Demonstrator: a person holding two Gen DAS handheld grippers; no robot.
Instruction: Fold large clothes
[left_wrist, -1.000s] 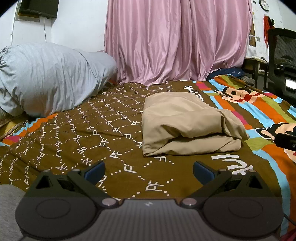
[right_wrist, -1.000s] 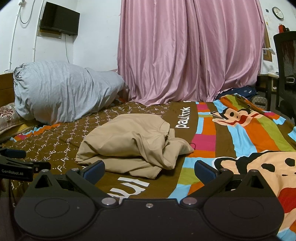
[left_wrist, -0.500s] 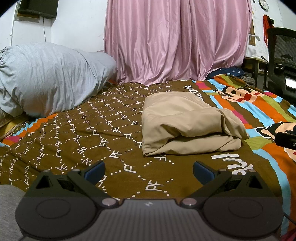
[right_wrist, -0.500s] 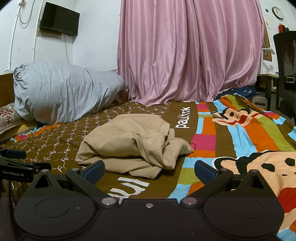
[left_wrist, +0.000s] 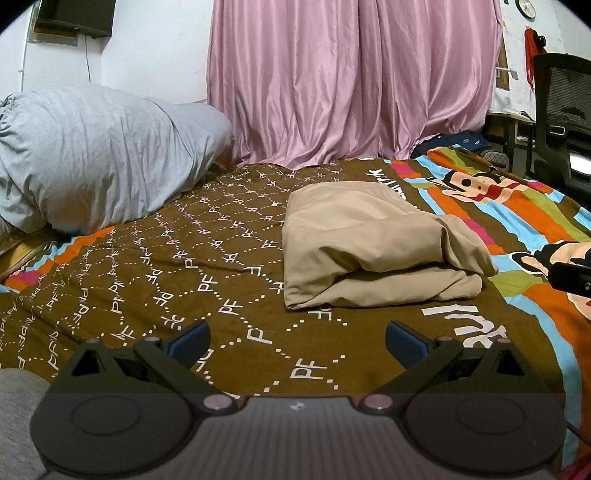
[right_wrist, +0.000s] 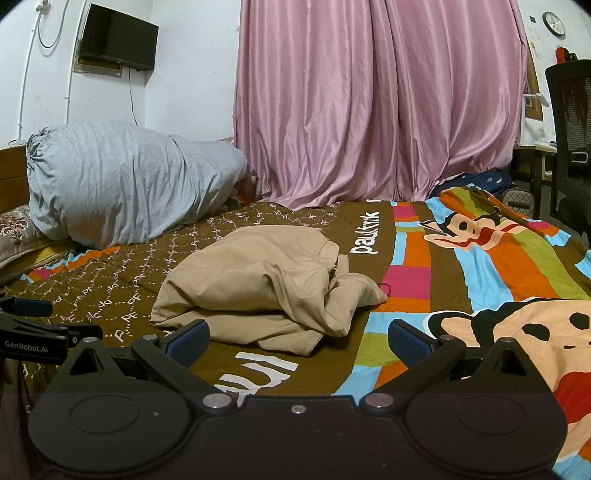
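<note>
- The bed, with its brown and striped cover, lies under and ahead of both grippers.
- The beige garment lies in a loose bundle on the bed, ahead of the jaws and not touching them; in the right wrist view its right end looks crumpled.
- The left gripper and the right gripper each have jaws spread wide, holding nothing.
- Risk: a pinch on the crumpled end may catch only one layer, so the bundle could drag and open.

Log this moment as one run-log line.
stage: garment folded | beige garment: bundled on bedspread, untouched | left gripper: open, empty, short of garment | right gripper: open, empty
</note>
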